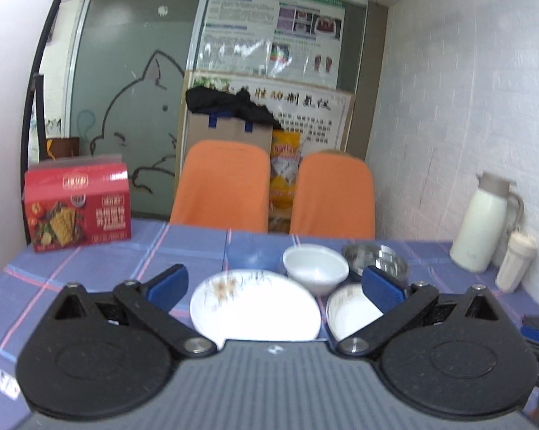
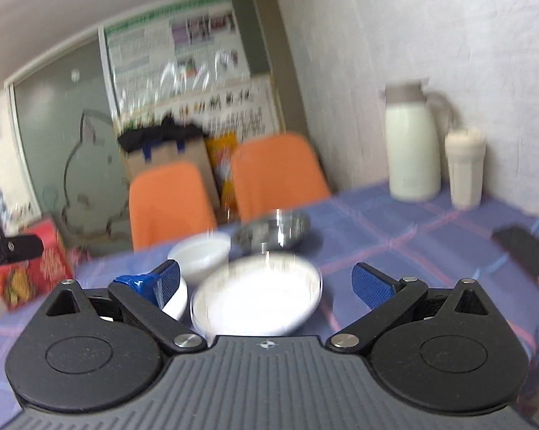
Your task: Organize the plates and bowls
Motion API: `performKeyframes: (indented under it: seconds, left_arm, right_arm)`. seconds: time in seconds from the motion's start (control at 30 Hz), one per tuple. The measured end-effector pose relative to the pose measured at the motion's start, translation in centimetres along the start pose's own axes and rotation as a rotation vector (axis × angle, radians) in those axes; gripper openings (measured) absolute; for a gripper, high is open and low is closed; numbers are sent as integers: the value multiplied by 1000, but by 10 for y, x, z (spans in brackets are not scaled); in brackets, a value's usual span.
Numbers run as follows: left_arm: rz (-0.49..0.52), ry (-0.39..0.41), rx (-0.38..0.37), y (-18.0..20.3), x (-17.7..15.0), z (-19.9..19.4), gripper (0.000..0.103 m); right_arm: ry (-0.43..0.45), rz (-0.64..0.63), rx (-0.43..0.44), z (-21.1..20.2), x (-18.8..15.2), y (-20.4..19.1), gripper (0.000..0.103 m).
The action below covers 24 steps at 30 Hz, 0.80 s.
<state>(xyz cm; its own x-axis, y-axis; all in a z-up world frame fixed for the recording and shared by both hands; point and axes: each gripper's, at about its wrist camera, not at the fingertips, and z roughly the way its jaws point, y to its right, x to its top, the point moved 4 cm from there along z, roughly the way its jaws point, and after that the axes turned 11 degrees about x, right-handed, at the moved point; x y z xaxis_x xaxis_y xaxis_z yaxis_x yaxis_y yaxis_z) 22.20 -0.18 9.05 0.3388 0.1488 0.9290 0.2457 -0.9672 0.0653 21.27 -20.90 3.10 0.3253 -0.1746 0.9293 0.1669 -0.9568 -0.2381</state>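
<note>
tablecloth (image 1: 90, 268); both jaws wide, empty

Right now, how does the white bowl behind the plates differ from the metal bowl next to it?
The white bowl is matte white and looks like ceramic; the metal bowl is shiny and reflective. The white bowl has tall, steep sides, while the metal bowl sits lower and shallower. The white bowl stands closer to the big white plate; the metal bowl lies further right. Both stand upright on the checked tablecloth, apparently empty.
</note>
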Motion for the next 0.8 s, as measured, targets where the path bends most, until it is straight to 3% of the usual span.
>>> performKeyframes:
  seconds: [0.1, 0.4, 0.57, 0.8]
  left_arm:
    - [11, -62, -25, 0, -32, -4, 103]
    - [77, -197, 3, -4, -92, 7, 103]
    - [123, -197, 40, 1, -107, -1, 103]
    - [125, -149, -45, 13, -107, -31, 103]
  right_arm:
    - [-87, -18, -9, 5, -24, -2, 90]
    - [-147, -117, 1, -19, -64, -9, 90]
    - [-140, -118, -34, -27, -65, -4, 90]
    - [-109, -104, -48, -48, -61, -6, 90]
